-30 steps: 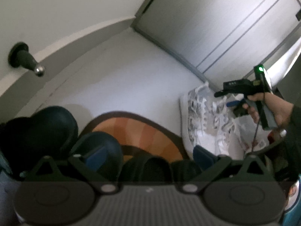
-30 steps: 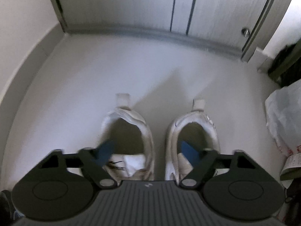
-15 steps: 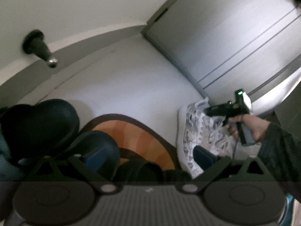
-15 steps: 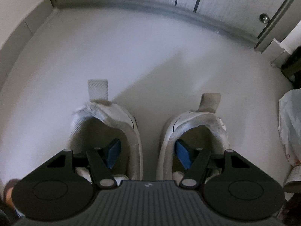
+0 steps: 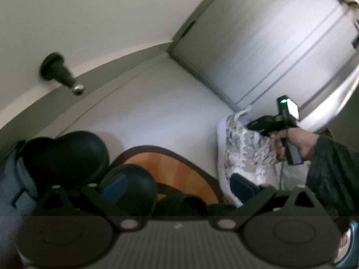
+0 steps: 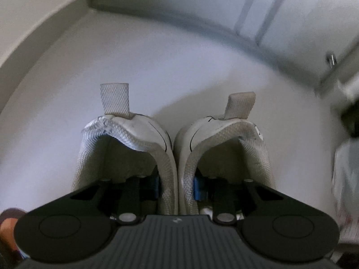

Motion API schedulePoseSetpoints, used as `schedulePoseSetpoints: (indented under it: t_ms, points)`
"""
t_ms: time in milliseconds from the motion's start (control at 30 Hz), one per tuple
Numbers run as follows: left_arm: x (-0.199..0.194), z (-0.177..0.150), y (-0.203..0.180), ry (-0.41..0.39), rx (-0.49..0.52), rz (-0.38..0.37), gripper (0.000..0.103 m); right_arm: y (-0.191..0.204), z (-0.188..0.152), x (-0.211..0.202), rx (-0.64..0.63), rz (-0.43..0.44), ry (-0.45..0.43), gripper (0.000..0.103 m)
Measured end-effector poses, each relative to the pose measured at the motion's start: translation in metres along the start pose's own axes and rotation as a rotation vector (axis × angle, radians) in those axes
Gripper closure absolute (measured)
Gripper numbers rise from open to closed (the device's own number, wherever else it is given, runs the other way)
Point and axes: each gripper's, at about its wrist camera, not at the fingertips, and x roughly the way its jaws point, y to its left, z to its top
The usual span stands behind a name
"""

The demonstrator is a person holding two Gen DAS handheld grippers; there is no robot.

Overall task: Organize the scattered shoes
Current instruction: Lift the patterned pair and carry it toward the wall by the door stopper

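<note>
In the right wrist view, a pair of white sneakers stands heel-forward: the left sneaker [image 6: 125,148] and the right sneaker [image 6: 226,148]. My right gripper [image 6: 176,185] has one finger inside each shoe and is shut on their two inner collar walls, pinching the pair together. In the left wrist view the same patterned white sneakers [image 5: 242,148] show at right with the right gripper [image 5: 276,123] over them. My left gripper [image 5: 179,185] is open above black shoes [image 5: 132,181] and an orange-soled slipper [image 5: 177,168]. Another black shoe [image 5: 67,154] lies to the left.
A black door stopper [image 5: 60,74] sticks out of the left wall. Grey closet doors [image 6: 246,11] close off the far side. A white plastic bag [image 6: 345,179] sits at right. White floor [image 6: 157,67] lies beyond the sneakers.
My right gripper went down into the sneakers and closed, drawing the two shoes together. The left gripper stayed open and shifted only slightly.
</note>
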Motion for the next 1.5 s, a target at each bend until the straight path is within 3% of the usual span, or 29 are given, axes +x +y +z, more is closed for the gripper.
schedulePoseSetpoints:
  t_ms: [267, 433, 600, 700, 933, 1133, 1267, 1467, 1500]
  points:
    - [-0.008, 0.013, 0.022, -0.034, -0.058, 0.116, 0.003, 0.058, 0.027, -0.032, -0.209, -0.01, -0.127, 0.074]
    - [-0.012, 0.016, 0.032, -0.011, -0.14, 0.121, 0.003, 0.095, 0.052, -0.034, -0.316, 0.012, -0.186, 0.074]
    - [-0.009, 0.018, 0.033, 0.012, -0.144, 0.126, 0.003, 0.138, 0.074, -0.026, -0.47, 0.036, -0.193, 0.074]
    - [-0.006, 0.018, 0.034, 0.023, -0.15, 0.122, 0.003, 0.189, 0.082, -0.022, -0.612, 0.062, -0.224, 0.073]
    - [-0.009, 0.021, 0.043, -0.005, -0.177, 0.138, 0.003, 0.255, 0.098, -0.01, -0.829, 0.11, -0.226, 0.072]
    - [-0.004, 0.023, 0.055, -0.005, -0.2, 0.158, 0.004, 0.284, 0.109, -0.005, -0.908, 0.133, -0.208, 0.072]
    - [-0.003, 0.026, 0.057, -0.005, -0.198, 0.153, 0.004, 0.292, 0.118, 0.0, -0.879, 0.118, -0.184, 0.069]
    - [-0.001, 0.029, 0.062, -0.01, -0.213, 0.152, 0.004, 0.302, 0.121, -0.004, -0.851, 0.026, -0.238, 0.051]
    - [-0.001, 0.029, 0.062, -0.01, -0.215, 0.15, 0.004, 0.3, 0.119, -0.007, -0.861, 0.014, -0.251, 0.044]
